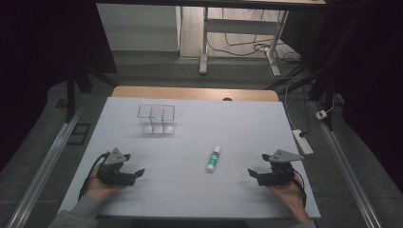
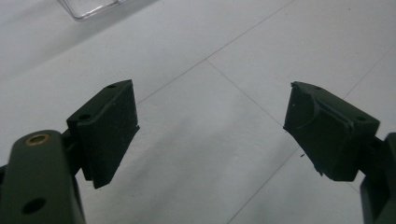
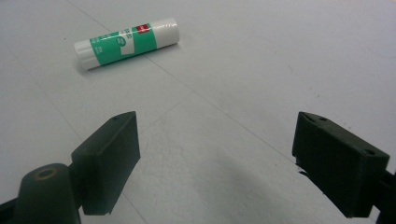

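A green and white glue stick (image 1: 213, 158) lies on its side on the white table top (image 1: 199, 123), between the two hands. In the right gripper view the glue stick (image 3: 126, 42) lies ahead and to the left of the jaws. My left gripper (image 1: 139, 172) rests near the front left, held by a hand, jaws wide apart and empty. My right gripper (image 1: 252, 172) sits at the front right, open too, nothing between its pads. Both point toward the middle. A clear plastic divided organizer (image 1: 157, 119) stands at the back left.
A corner of the clear organizer (image 2: 91, 7) peeks in at the top of the left gripper view. A wooden table edge (image 1: 195, 92) shows behind the white top. Beyond are desk legs, cables and a power strip (image 1: 302, 141) on the floor at right.
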